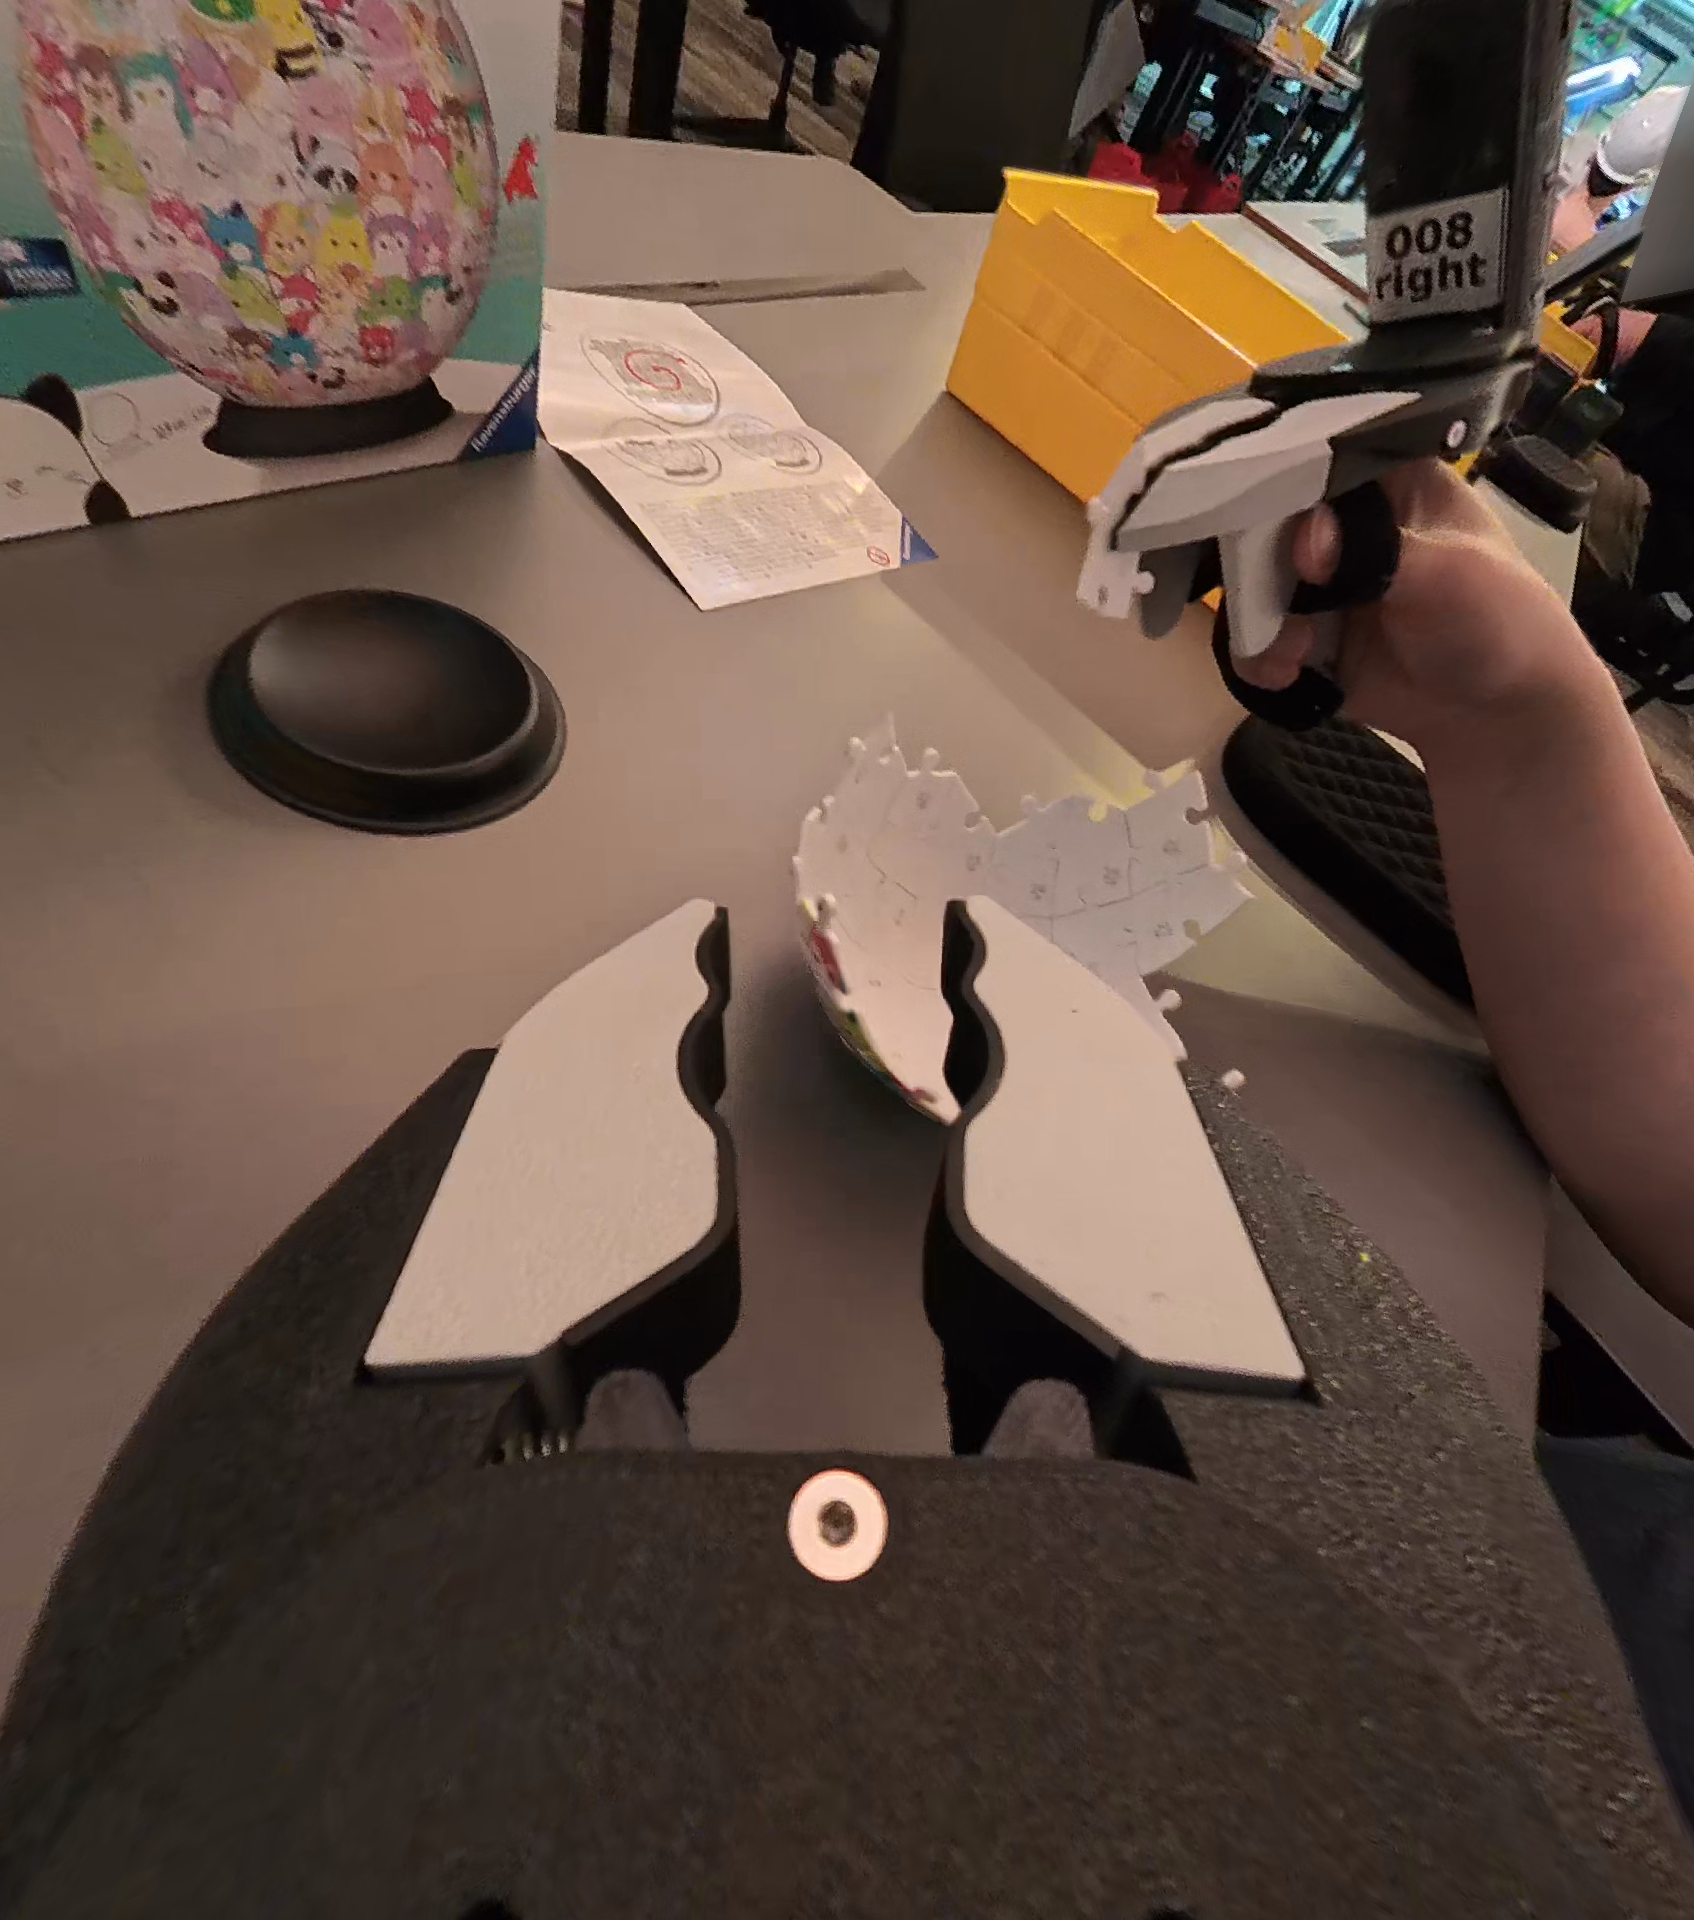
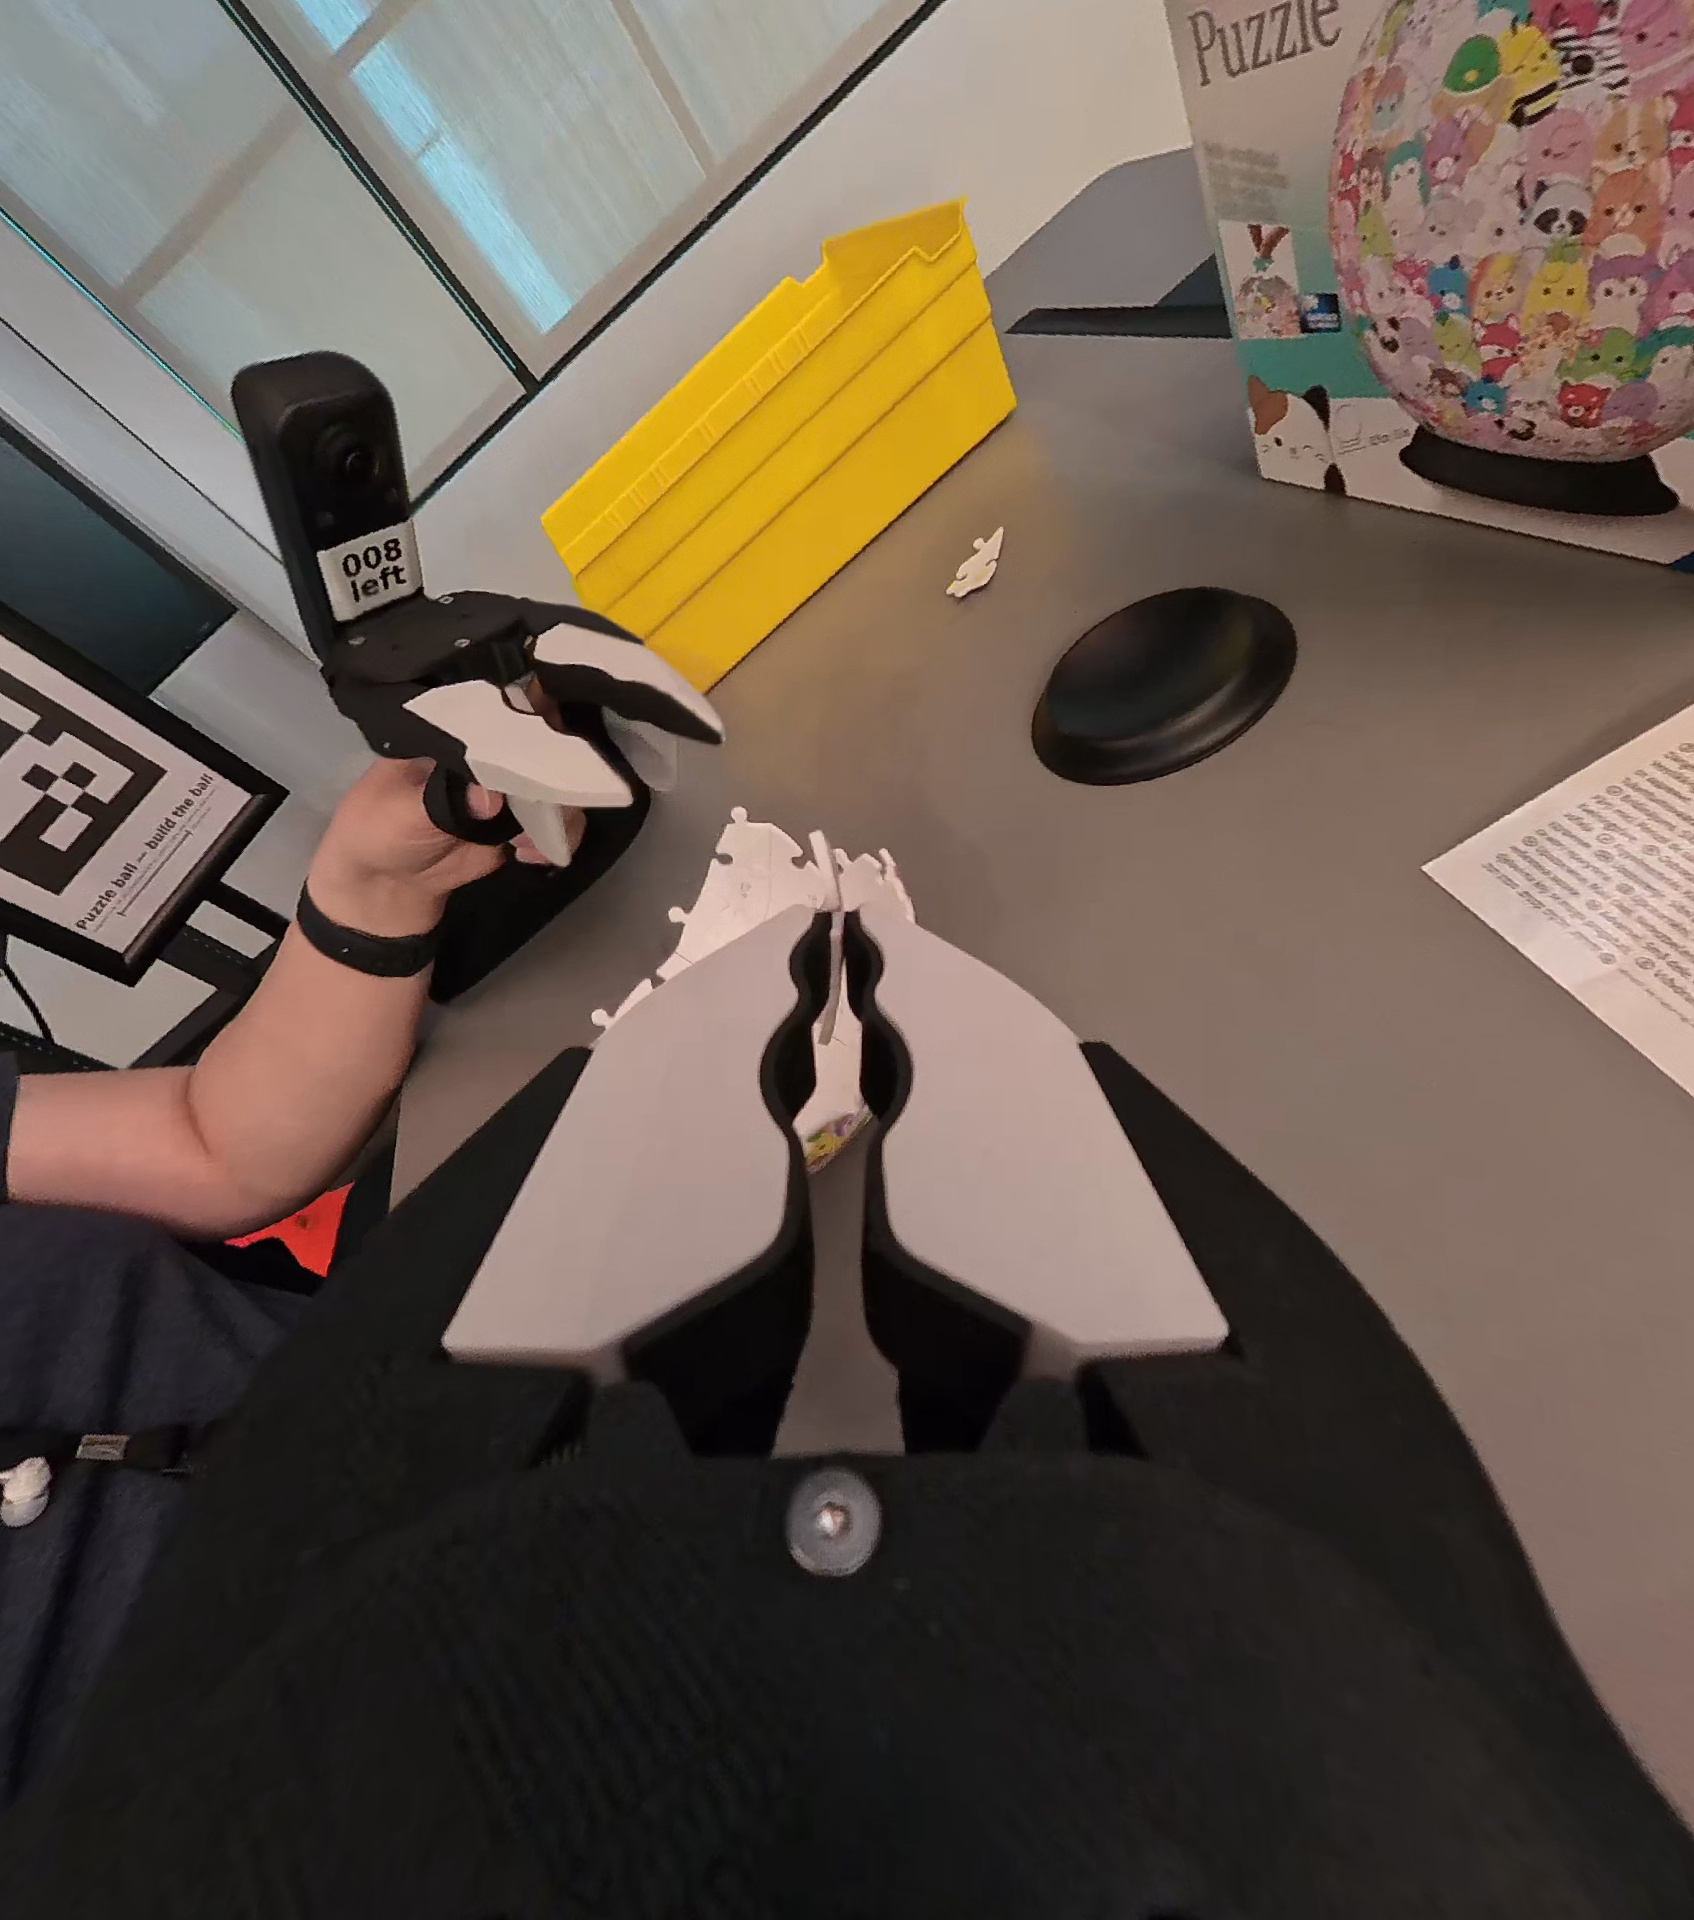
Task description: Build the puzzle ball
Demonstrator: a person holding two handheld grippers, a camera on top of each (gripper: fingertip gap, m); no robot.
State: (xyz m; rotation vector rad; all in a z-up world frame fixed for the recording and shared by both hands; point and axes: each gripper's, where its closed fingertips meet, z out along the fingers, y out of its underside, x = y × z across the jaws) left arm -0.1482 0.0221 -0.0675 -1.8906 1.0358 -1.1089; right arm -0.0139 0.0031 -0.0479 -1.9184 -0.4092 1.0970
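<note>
The left claw stands wide apart and holds nothing. It hovers over the grey tabletop, just in front of the partly built puzzle shell. The shell lies on the tabletop with its white inner face showing. A strip of coloured print is visible along its lower edge. Its jagged rim of tabs points upward.

The right claw is raised above and beyond the shell. It is pinched on a single white puzzle piece, which hangs from the fingertips. In the right wrist view the piece shows as a thin edge clamped between the nearly closed fingers, with the shell directly behind it.

A second loose piece lies on the tabletop near the yellow bin. The black round stand sits apart from the shell, to its left in the left wrist view. The puzzle box stands upright at the far side. An instruction sheet lies flat beside it. A framed card with a black-and-white marker stands off the tabletop edge.
</note>
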